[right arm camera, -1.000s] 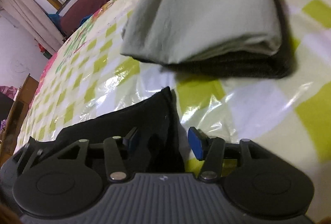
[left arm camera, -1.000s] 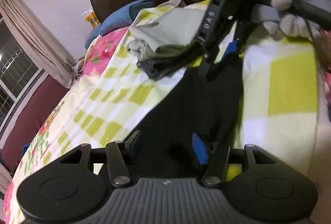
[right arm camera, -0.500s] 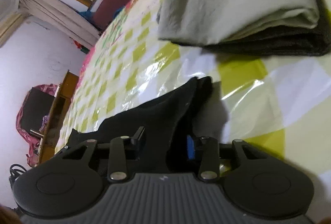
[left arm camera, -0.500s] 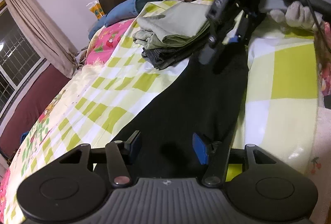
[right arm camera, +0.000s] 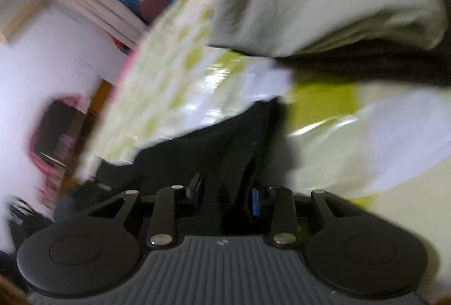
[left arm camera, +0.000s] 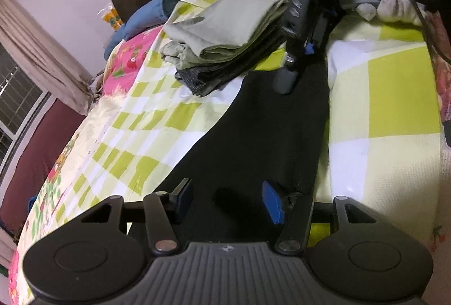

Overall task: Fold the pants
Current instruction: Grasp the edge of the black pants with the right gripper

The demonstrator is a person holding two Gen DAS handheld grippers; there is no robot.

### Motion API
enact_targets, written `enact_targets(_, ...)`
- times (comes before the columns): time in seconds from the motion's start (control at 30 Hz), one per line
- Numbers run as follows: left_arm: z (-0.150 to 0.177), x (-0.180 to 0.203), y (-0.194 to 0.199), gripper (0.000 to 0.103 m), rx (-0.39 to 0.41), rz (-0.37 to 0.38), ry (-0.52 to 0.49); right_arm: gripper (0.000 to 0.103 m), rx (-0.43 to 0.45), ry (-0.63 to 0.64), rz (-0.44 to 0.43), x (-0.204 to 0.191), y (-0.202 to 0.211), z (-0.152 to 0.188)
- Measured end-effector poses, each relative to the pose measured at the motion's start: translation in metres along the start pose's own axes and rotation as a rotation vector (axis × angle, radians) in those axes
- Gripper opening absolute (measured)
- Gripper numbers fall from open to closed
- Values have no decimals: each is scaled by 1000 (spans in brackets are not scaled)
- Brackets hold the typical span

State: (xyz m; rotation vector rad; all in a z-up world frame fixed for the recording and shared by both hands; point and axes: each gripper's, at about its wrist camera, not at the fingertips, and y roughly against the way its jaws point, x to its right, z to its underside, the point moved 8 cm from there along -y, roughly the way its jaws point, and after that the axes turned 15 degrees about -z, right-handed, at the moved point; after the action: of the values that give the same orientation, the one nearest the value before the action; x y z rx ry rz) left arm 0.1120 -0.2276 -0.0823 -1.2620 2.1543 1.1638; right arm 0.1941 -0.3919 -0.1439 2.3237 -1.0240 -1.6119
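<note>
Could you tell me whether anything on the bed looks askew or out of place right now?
Nothing looks damaged or spilled. The black pants lie stretched across the checked bedsheet, not yet folded. The folded clothes stack beside them is slightly untidy: its layers are staggered and the edges do not line up.

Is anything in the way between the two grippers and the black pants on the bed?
Nothing visible. The black pants lie directly under the left gripper, its jaws apart over the cloth. The right gripper has just been closing, with a fold of the pants between its jaws. The folded stack sits beside, not between.
</note>
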Motion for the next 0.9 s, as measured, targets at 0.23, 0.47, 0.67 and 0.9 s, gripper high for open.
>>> enact_targets(0.23, -5, 5, -6, 68, -1, 22, -29, 29, -49, -89, -228, 2, -31, -6)
enact_targets(0.47, -14, 12, -11, 68, 5, 39, -45, 10, -50, -142, -249, 6, -49, -9)
enact_targets(0.67, -17, 27, -15, 47, -25, 111, 11, 10, 52, -220, -296, -17, -45, -1)
enact_targets(0.9, -55, 48, -8, 21, 66, 210, 85, 10, 254, -265, -238, -31, 14, 12)
